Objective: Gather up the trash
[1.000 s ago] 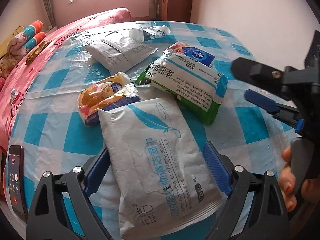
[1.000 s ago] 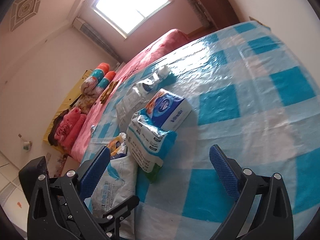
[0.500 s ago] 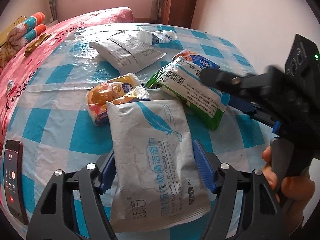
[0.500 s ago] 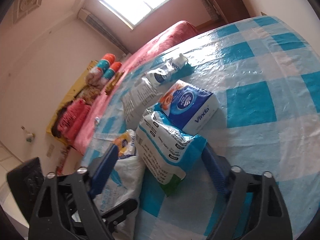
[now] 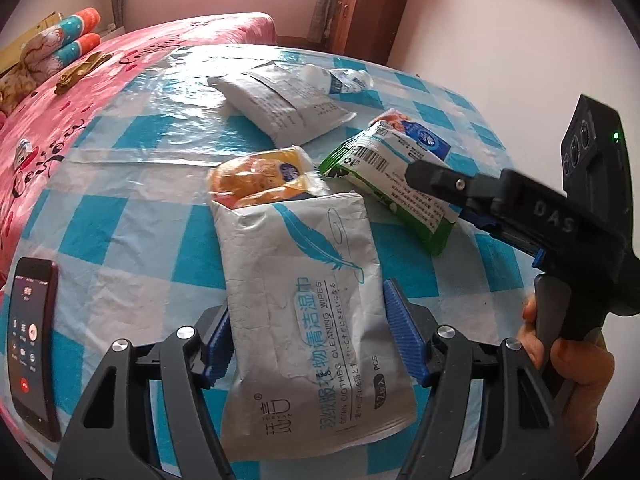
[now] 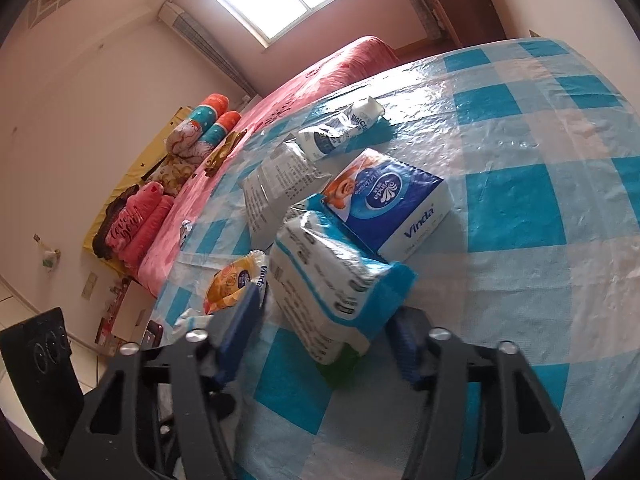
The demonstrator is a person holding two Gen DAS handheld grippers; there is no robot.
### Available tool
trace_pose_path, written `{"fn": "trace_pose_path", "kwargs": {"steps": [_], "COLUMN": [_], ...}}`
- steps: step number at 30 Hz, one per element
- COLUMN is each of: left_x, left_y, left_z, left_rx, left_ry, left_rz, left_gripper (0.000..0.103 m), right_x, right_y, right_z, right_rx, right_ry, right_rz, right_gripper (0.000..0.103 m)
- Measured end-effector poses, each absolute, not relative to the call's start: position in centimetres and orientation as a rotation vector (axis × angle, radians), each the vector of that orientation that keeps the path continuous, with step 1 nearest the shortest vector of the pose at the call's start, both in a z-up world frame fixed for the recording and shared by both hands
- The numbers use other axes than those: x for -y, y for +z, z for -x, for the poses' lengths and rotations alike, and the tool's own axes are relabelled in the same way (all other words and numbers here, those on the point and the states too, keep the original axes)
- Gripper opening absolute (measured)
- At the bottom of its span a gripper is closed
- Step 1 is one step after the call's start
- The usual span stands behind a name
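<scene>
A white wipes pack (image 5: 308,312) with a blue feather print lies between my left gripper's (image 5: 314,340) blue pads. Its jaws are closing and both pads press on the pack's long edges. My right gripper (image 6: 324,340) straddles a white, blue and green pack (image 6: 332,276) that leans on a blue Vinda tissue pack (image 6: 392,200). Its jaws are closing too, with a small gap still showing at the left pad. In the left wrist view the right gripper (image 5: 460,200) reaches over that green pack (image 5: 400,184). An orange tissue pack (image 5: 260,176) touches the wipes pack's far end.
A grey pouch (image 5: 280,108) and a crushed white bottle (image 5: 340,80) lie farther back on the blue-checked tablecloth (image 6: 540,200). A phone (image 5: 32,340) lies at the table's near left edge. A pink bed (image 5: 80,100) runs along the left. A person's hand (image 5: 572,360) holds the right gripper's handle.
Both pairs of jaws have narrowed. The left pads have come in against the wipes pack. The right gripper has slid in over the green pack, which now sits between its pads.
</scene>
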State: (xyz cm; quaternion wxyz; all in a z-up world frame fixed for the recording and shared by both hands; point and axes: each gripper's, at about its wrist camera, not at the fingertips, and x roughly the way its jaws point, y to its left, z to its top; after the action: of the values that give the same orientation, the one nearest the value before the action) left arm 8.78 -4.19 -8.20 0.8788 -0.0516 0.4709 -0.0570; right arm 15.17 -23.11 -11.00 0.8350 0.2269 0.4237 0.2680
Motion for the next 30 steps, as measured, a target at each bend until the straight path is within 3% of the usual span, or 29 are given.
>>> {"fn": "trace_pose_path", "kwargs": {"steps": [7, 30], "left_x": [2.9, -1.0], "left_y": [-7.7, -5.8], "left_z": [-7.9, -4.9], "left_rx": [-0.971, -0.885], "left_ry": [-0.111, -0.149], "left_rz": [0.112, 0.163], "left_gripper": [0.068, 0.068], "right_x": [22.3, 21.7], "right_y": [-10.6, -7.5], "right_z": [-14.5, -10.5], "right_rx": [-0.88, -0.736], "right_ry": [0.554, 0.48], "right_rz": [-0.414, -0.316], "right_gripper": [0.033, 0.018]}}
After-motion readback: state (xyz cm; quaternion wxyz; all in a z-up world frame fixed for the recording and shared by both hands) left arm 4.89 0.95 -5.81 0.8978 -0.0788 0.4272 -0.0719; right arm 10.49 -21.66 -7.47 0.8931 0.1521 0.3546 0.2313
